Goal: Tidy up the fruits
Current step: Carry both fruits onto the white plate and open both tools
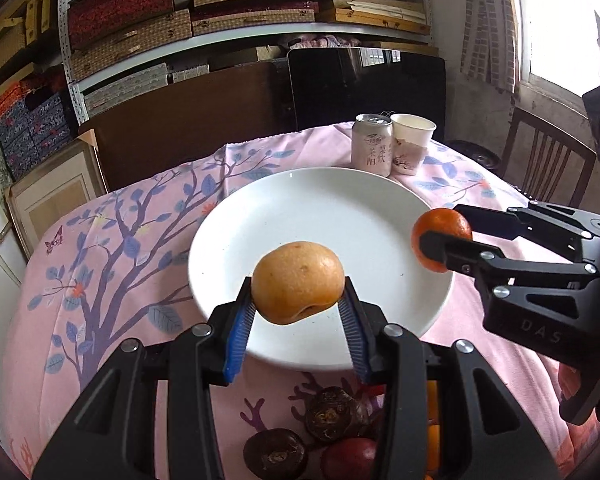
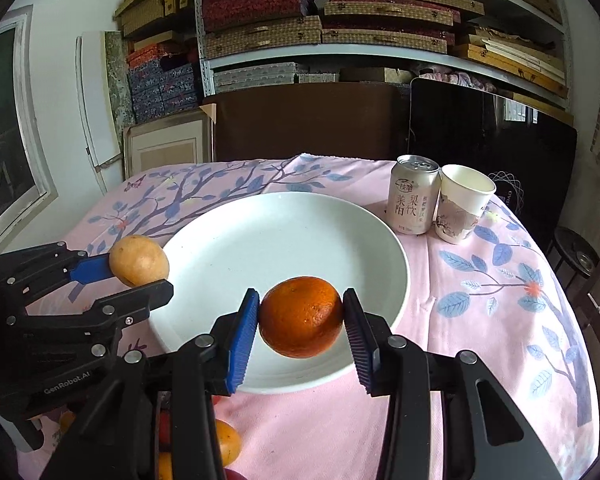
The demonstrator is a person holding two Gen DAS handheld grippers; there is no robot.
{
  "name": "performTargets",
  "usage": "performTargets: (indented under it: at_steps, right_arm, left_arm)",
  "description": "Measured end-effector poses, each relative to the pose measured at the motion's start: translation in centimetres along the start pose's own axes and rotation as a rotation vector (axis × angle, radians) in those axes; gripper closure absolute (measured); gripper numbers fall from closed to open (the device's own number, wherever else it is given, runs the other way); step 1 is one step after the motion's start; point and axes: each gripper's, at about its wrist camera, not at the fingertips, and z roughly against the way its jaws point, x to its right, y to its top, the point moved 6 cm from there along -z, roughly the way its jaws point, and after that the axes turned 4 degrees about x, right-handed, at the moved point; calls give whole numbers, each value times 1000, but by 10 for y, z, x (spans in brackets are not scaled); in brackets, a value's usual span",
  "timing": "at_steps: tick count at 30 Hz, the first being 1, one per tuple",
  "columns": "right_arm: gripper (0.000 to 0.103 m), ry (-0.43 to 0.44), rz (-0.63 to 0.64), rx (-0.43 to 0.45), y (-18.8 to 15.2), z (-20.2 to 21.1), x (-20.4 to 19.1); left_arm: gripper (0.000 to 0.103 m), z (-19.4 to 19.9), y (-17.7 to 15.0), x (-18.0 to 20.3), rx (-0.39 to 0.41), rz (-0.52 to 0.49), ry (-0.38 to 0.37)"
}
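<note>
I'm mid-carry with both fruits: my left gripper (image 1: 298, 304) clenches the yellow fruit (image 1: 297, 282) over the plate's (image 1: 332, 200) near-left rim, my right gripper (image 2: 300, 316) clenches the orange (image 2: 301, 316) over its near-right rim, so next I lower and release each inside.

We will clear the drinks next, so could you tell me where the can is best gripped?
Grip the can around its mid-body, approaching from its left: it stands upright, and the cup crowds its right side.
</note>
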Motion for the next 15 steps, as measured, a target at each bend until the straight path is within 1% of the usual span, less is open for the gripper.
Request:
performTargets:
  at_steps: [3, 4, 5, 6, 7, 8, 9, 10, 11, 12, 13, 15]
  right_arm:
    - [59, -1, 13, 4, 0, 0, -1]
    - [57, -25, 40, 9, 1, 1, -4]
    - [36, -67, 79, 28, 2, 4, -5]
    - [16, -110, 100, 61, 3, 11, -5]
    - [11, -139, 109, 96, 5, 19, -4]
    - [5, -151, 115, 117, 6, 27, -3]
    - [4, -164, 121, 120, 6, 34, -2]
    - [4, -185, 122, 115, 6, 41, 1]
    - [4, -202, 114, 109, 2, 49, 4]
    - [4, -202, 106, 100, -2, 56, 6]
    - [4, -179, 100, 81, -9, 63, 7]
    - [4, -99, 106, 39, -24, 75, 8]
  left_arm:
    - [62, -1, 0, -2, 10, 7, 3]
    - [62, -2, -1, -4, 7, 14, 9]
    - [52, -4, -3, -6, 1, 12, 25]
    - [21, -2, -4, -8, 8, 5, 65]
    - [8, 1, -5, -14, 26, -1, 136]
    - [5, 8, -4, -20, 61, -12, 199]
    - [5, 14, -5, -23, 74, -20, 222]
    - [5, 20, -7, -27, 68, -22, 231]
    - [5, 27, -12, -31, 52, -12, 223]
    - [5, 34, -17, -34, 39, 1, 213]
    - [5, 40, -23, -37, 26, 9, 207]
    - [4, 59, -42, -39, -21, 20, 178]
